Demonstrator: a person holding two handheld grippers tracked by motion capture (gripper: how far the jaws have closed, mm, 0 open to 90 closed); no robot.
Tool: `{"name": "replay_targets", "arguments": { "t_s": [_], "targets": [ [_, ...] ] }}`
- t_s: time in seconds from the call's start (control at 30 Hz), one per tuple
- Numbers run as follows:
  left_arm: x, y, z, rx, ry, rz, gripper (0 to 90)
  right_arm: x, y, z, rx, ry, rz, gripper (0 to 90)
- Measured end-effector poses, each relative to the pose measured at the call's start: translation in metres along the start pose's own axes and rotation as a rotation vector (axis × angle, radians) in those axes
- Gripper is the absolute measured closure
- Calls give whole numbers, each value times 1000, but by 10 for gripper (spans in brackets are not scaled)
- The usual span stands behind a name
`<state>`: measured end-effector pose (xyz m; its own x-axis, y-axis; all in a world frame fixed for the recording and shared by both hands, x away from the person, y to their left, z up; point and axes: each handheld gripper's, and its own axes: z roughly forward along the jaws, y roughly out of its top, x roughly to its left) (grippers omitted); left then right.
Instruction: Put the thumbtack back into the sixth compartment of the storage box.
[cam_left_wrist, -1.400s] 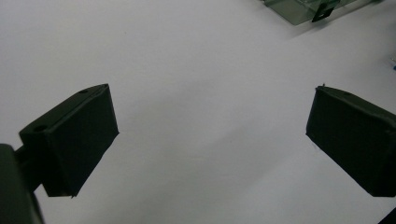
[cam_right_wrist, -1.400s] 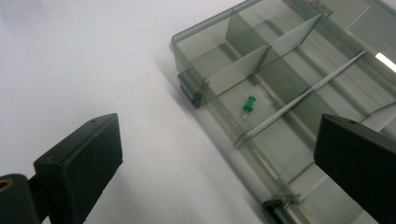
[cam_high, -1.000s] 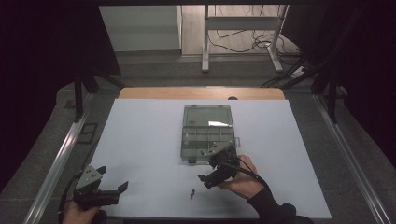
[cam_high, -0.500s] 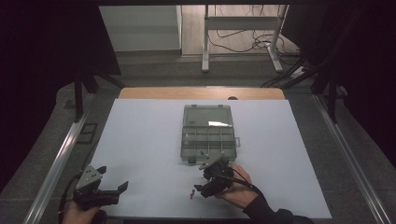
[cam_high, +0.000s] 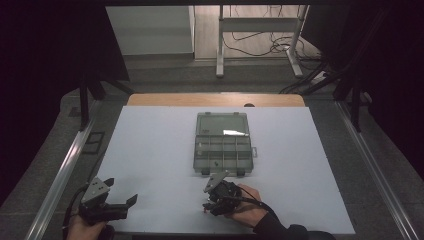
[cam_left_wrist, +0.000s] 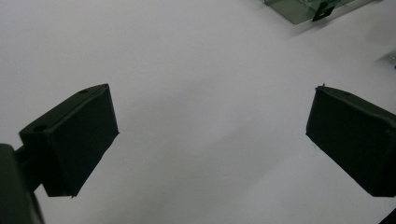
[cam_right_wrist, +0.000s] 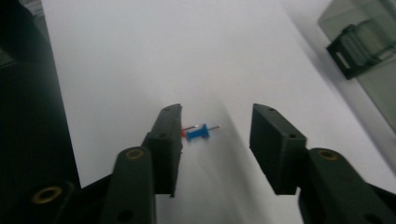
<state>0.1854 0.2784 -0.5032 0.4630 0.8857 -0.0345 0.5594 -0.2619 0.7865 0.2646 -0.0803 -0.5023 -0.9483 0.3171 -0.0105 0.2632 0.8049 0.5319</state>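
The case (cam_high: 223, 144) is sitting open at mid-frame in the high view, its lid lying flat toward the top; small bits are lying in two compartments (too tiny to identify). The blue pin (cam_right_wrist: 198, 132) is lying on the table (cam_high: 150, 150) between the right gripper (cam_right_wrist: 215, 133) jaws, nearer the left one, untouched; these jaws have just been closing. The left gripper (cam_left_wrist: 210, 135) is hovering wide open at lower left.

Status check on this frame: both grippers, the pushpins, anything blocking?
Left gripper open, idle over white table. Right gripper jaws just closing, straddling small blue plastic pushpin; not yet gripped. Red pushpin touching left jaw. Nothing blocking.
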Motion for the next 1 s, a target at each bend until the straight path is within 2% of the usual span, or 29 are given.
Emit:
{"name": "replay_targets", "arguments": {
  "t_s": [0.17,0.6,1.0],
  "targets": [
    [0,0,0,1,0,2,25,1,1,5,11,9,-19,612],
    [0,0,0,0,0,5,25,2,2,14,23,20,-32,626],
    [-1,0,0,1,0,7,25,2,2,17,36,23,-50,685]
  ]
}}
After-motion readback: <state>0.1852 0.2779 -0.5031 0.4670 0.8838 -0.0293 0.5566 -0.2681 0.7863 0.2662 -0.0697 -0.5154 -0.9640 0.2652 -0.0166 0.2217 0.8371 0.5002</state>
